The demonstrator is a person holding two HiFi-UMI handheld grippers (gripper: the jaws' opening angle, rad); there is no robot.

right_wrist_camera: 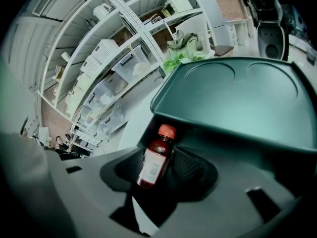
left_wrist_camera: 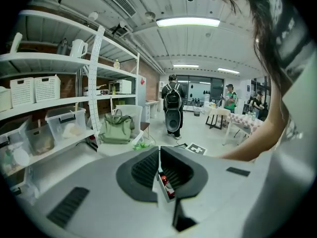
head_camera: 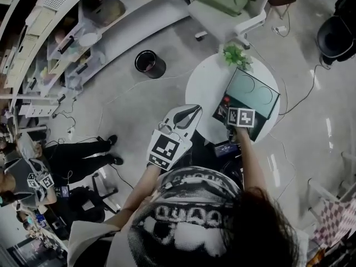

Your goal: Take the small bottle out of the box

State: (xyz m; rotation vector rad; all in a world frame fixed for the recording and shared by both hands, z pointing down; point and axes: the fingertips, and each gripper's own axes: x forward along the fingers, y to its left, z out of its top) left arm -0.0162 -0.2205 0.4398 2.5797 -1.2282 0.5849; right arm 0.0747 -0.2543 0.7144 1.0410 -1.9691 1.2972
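The small bottle has a red cap, dark red contents and a white label. It lies in the dark base of the box, under the raised teal lid. My right gripper is open, one jaw on each side of the bottle, and no pad visibly presses on it. In the head view the right gripper reaches into the box at the bottle. My left gripper hovers left of the box, off the table edge; its jaws meet at the tips and hold nothing.
The box stands on a small round white table with a green plant at its far edge. A black bin, a white chair and shelves stand beyond. A person stands at the lower left.
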